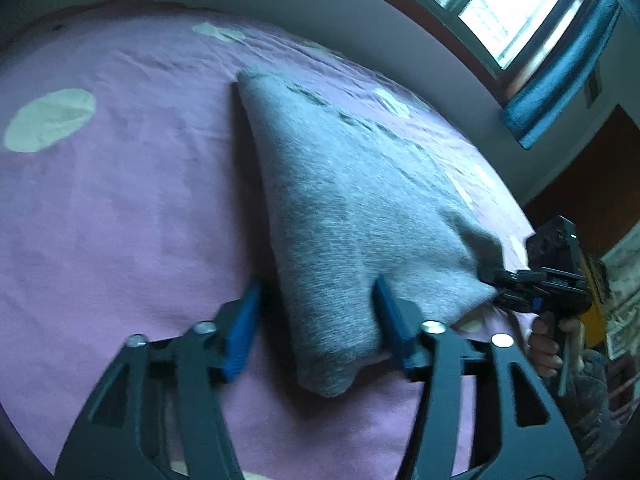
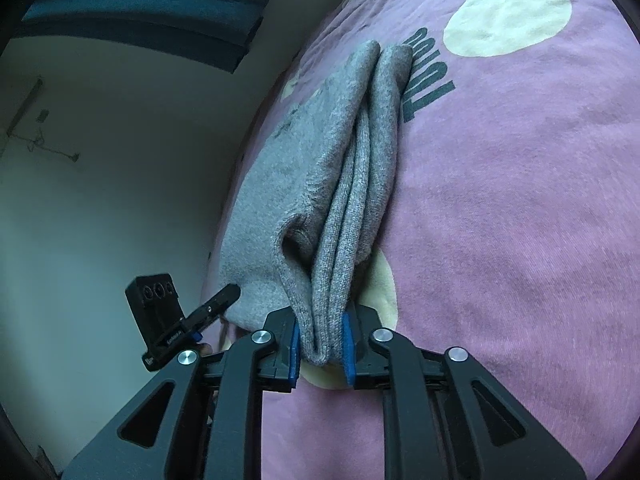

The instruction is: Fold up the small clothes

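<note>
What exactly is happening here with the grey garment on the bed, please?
A person is folding a grey knitted garment on a purple bedspread with pale dots, using two hand-held grippers. The left gripper stands open, its blue pads on either side of the folded near corner without pressing it. The right gripper has the bunched layers of another corner between its pads, which look closed on the fabric. The garment lies folded into several layers.

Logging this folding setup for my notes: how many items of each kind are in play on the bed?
Grey knitted garment: 1
Handheld grippers: 2, left gripper and right gripper
Purple bedspread with pale dots: 1
Total: 4
</note>
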The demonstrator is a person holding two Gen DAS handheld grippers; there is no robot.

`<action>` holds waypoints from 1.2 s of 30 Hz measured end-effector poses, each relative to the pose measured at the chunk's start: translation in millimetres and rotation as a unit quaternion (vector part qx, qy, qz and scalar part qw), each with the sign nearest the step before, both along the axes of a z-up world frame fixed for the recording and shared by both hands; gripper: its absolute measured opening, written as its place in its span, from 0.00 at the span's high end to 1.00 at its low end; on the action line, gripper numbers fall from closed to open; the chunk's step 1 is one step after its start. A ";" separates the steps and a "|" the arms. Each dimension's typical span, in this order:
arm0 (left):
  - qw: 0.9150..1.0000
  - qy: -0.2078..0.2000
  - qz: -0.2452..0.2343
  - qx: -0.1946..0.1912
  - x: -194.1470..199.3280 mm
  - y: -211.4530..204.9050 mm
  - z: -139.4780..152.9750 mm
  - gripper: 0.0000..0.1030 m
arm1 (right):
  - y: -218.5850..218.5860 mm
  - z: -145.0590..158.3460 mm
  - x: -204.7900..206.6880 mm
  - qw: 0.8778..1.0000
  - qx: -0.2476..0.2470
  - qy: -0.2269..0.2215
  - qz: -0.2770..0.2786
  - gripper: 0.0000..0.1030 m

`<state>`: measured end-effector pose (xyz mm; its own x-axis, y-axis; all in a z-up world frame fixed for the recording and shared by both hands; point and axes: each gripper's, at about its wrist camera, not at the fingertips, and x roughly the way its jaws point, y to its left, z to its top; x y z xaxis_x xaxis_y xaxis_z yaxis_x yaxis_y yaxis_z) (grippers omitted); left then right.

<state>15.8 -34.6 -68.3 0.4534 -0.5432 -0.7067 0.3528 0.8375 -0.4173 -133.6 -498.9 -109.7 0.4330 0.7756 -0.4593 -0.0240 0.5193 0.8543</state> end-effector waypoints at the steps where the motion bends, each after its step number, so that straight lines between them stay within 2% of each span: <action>1: 1.000 -0.004 0.006 0.006 -1.9 1.0 1.2 0.37 | -1.3 0.8 -1.8 1.000 -0.003 -0.001 -0.001 0.80; 4: 1.000 -0.012 0.016 0.023 -8.7 2.3 3.6 0.33 | -5.8 2.3 -8.2 1.000 -0.007 0.001 -0.009 0.76; 7: 0.998 -0.024 0.032 0.046 -17.0 4.0 7.1 0.24 | -9.2 5.6 -15.7 1.000 -0.013 0.005 -0.025 0.71; 10: 0.996 -0.037 0.048 0.066 -26.0 5.2 11.4 0.19 | -6.1 15.8 -24.7 0.998 -0.045 -0.002 -0.040 0.58; 12: 0.993 -0.050 0.060 0.086 -33.0 4.9 15.8 0.15 | -0.2 25.9 -31.2 0.995 -0.083 -0.011 -0.053 0.39; 14: 0.990 -0.065 0.067 0.107 -41.2 3.0 20.4 0.12 | 11.0 39.1 -39.0 0.987 -0.143 -0.023 -0.065 0.33; 22: 0.969 -0.118 0.105 0.191 -66.5 -5.4 32.5 0.06 | 49.2 66.4 -57.4 0.949 -0.297 -0.064 -0.077 0.26; 26: 0.963 -0.125 0.117 0.208 -71.4 -6.6 36.8 0.03 | 57.8 69.2 -61.6 0.933 -0.344 -0.077 -0.075 0.24; 28: 0.959 -0.131 0.129 0.214 -74.1 -8.7 40.0 0.03 | 61.0 69.7 -61.6 0.929 -0.352 -0.078 -0.077 0.24; 30: 0.959 -0.137 0.131 0.210 -75.1 -9.2 42.4 0.03 | 62.7 70.4 -63.6 0.928 -0.357 -0.077 -0.081 0.23; 36: 0.965 -0.113 0.132 0.197 -74.1 -9.4 42.5 0.03 | 65.2 71.6 -65.0 0.922 -0.368 -0.076 -0.090 0.23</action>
<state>-58.4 -44.1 -25.8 0.7056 -0.0967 -0.7020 0.1494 0.9887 0.0140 -198.6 -433.7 -38.1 0.6276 0.1874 -0.7557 0.0284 0.9644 0.2627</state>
